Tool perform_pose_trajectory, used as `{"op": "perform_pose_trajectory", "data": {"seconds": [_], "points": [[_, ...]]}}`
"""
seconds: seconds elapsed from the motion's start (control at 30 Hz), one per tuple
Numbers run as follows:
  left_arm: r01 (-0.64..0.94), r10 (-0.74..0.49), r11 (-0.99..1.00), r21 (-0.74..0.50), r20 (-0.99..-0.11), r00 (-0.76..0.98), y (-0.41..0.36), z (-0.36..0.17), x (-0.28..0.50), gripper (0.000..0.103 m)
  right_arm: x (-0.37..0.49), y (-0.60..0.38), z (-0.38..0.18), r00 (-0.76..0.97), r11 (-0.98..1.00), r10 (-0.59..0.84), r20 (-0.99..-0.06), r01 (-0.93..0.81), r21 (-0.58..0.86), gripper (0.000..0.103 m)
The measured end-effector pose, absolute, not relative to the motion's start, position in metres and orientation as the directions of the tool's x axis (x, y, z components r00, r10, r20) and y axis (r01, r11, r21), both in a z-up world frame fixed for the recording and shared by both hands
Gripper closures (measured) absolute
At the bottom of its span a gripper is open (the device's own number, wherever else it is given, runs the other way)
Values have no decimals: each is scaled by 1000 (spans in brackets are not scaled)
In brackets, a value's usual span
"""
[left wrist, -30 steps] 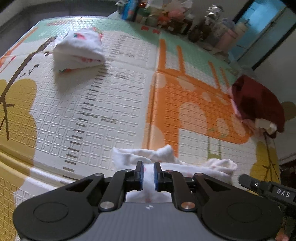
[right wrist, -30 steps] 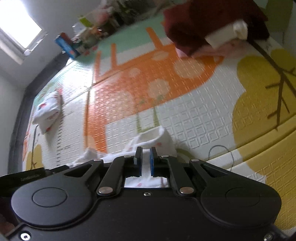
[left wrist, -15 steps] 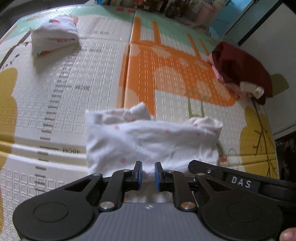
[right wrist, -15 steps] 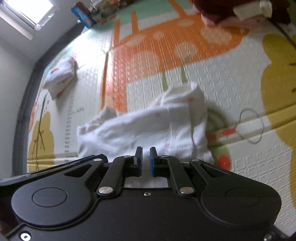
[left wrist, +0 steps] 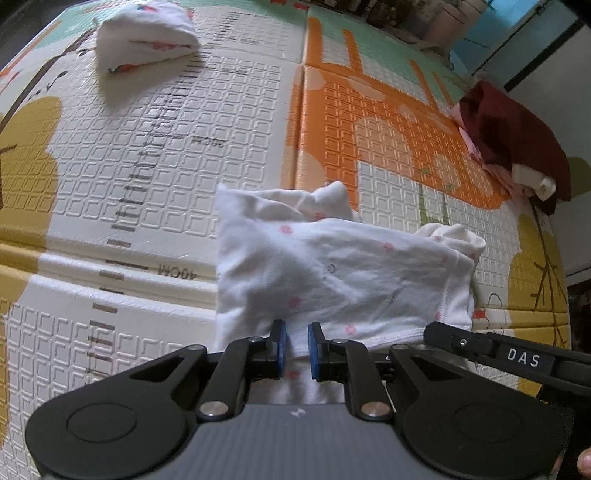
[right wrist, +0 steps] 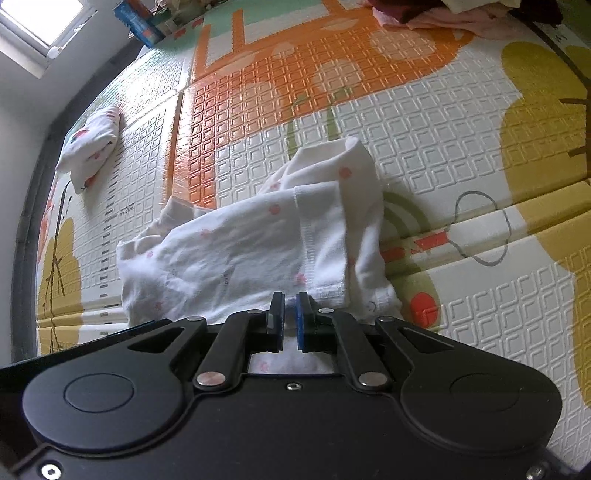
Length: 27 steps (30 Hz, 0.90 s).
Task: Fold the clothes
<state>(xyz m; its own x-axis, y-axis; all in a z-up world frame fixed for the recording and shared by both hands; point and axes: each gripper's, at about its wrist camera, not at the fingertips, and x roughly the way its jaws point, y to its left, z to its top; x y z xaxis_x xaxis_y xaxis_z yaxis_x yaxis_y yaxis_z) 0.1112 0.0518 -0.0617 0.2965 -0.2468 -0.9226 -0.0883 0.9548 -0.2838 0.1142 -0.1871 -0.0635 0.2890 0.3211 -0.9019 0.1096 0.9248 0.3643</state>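
A white garment with pink flowers is seen draped over the play mat, hanging from two pinch points on its near hem. The left gripper has its jaws nearly together, a fold of the hem nipped between the blue pads; the right gripper, at about 3 o'clock of the left one, has its jaws closing on the same hem, white cloth seen between them. The fabric is judged light, thin and very soft: it sags between the two holds and bunches at its far edge, so it is expected to slump and crease wherever it is not kept taut. The stitched hem is judged the best place to be held, near the corners. Small pink blossoms, a stitched seam and a rumpled cuff at 1 o'clock are shown. A folded white bundle is seen at 11 o'clock on the mat, a dark red pile of clothes at 2 o'clock
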Motion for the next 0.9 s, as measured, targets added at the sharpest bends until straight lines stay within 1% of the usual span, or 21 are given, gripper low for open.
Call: {"op": "perform_pose_trajectory", "data": {"seconds": [0.2, 0.37, 0.43, 0.53, 0.6, 0.67, 0.73, 0.8, 0.83, 0.9], "points": [[-125, -209, 958, -259, -927, 313, 66, -57, 108, 88, 112, -192, -61, 304, 925, 313, -900, 117, 361, 99], [-174, -193, 951, -257, -929, 317, 80, -54, 103, 86, 106, -200, -53, 328, 942, 250, -911, 134, 307, 99], [-180, -187, 950, -256, -925, 331, 85, -48, 101, 80, 102, -206, -46, 344, 934, 268, -900, 138, 331, 94], [-168, -188, 951, -261, -915, 356, 85, -35, 97, 73, 93, -212, -29, 381, 930, 276, -883, 127, 345, 94], [-149, -185, 956, -253, -912, 366, 79, -27, 94, 72, 87, -213, -17, 399, 924, 297, -867, 110, 367, 94], [-117, -185, 963, -245, -908, 376, 72, -20, 90, 67, 79, -212, -8, 406, 922, 315, -858, 85, 379, 94], [-84, -182, 969, -231, -905, 386, 63, -14, 84, 58, 70, -209, -1, 403, 925, 325, -856, 55, 377, 93], [-52, -177, 976, -213, -903, 390, 55, -11, 74, 55, 60, -206, 1, 391, 926, 334, -858, 33, 375, 89], [-40, -172, 978, -203, -906, 387, 52, -12, 69, 55, 54, -205, 1, 384, 928, 334, -861, 24, 371, 84], [-22, -159, 983, -181, -912, 377, 46, -14, 61, 52, 42, -202, -3, 365, 936, 324, -873, 11, 352, 83]]}}
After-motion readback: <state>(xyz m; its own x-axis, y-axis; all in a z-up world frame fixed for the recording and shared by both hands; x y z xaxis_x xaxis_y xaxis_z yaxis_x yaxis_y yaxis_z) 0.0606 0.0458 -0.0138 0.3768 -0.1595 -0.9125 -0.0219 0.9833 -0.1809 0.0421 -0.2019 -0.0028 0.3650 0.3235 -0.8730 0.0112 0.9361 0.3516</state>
